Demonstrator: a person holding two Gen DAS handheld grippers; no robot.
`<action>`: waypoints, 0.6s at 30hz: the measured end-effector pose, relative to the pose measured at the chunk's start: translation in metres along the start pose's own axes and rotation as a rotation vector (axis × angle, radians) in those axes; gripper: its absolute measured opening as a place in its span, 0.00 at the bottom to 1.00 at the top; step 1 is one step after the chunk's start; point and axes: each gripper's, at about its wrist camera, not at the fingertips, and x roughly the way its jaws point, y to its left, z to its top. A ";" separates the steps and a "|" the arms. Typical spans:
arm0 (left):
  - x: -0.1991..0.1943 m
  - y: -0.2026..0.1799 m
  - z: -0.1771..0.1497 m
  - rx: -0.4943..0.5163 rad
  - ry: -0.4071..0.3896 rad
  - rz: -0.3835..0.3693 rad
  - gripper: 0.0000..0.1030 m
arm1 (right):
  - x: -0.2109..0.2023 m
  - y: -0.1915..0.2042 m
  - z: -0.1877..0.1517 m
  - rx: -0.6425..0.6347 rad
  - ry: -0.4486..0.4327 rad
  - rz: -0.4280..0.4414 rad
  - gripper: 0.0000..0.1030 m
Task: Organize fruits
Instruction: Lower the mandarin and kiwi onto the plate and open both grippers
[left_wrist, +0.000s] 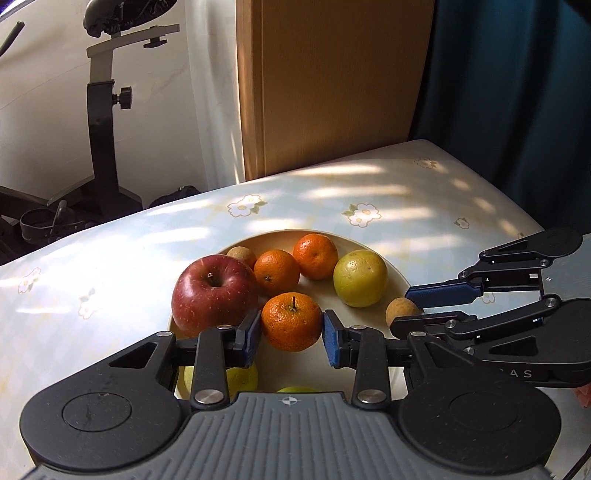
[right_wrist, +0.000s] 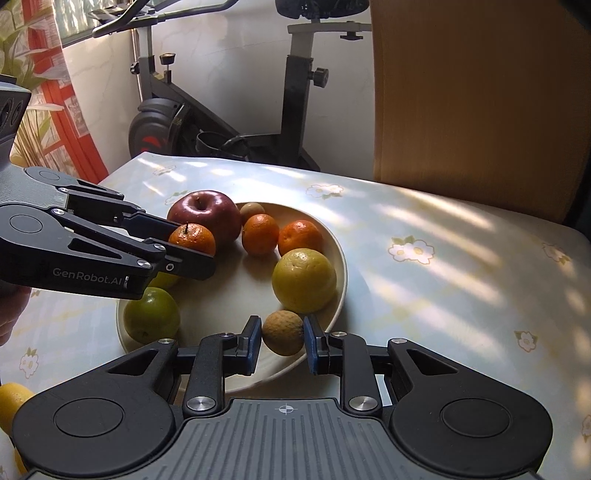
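A cream plate (left_wrist: 400, 282) (right_wrist: 341, 258) on the flowered table holds a red apple (left_wrist: 214, 293) (right_wrist: 205, 214), three mandarins, yellow-green fruits (left_wrist: 360, 278) (right_wrist: 303, 280) and small brown fruits. My left gripper (left_wrist: 291, 334) (right_wrist: 192, 245) is shut on the nearest mandarin (left_wrist: 291, 321) (right_wrist: 192, 238), pads touching both its sides, above the plate. My right gripper (right_wrist: 282, 341) (left_wrist: 415, 306) is shut on a small brown fruit (right_wrist: 283, 332) (left_wrist: 400, 310) at the plate's near right rim.
A green fruit (right_wrist: 151, 319) lies at the plate's left rim. A yellow fruit (right_wrist: 13, 404) lies off the plate at the left edge. An exercise bike (right_wrist: 221, 122) and a wooden chair back (right_wrist: 476, 96) stand behind the table.
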 end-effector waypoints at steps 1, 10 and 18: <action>0.003 0.001 0.001 -0.003 0.004 -0.004 0.36 | 0.001 0.000 0.001 0.005 0.001 0.004 0.22; 0.012 0.003 0.003 -0.018 0.019 -0.014 0.36 | 0.002 0.000 0.000 -0.003 0.001 0.008 0.22; 0.005 0.003 0.005 -0.035 0.000 -0.010 0.38 | -0.006 0.002 -0.001 0.000 -0.007 0.011 0.22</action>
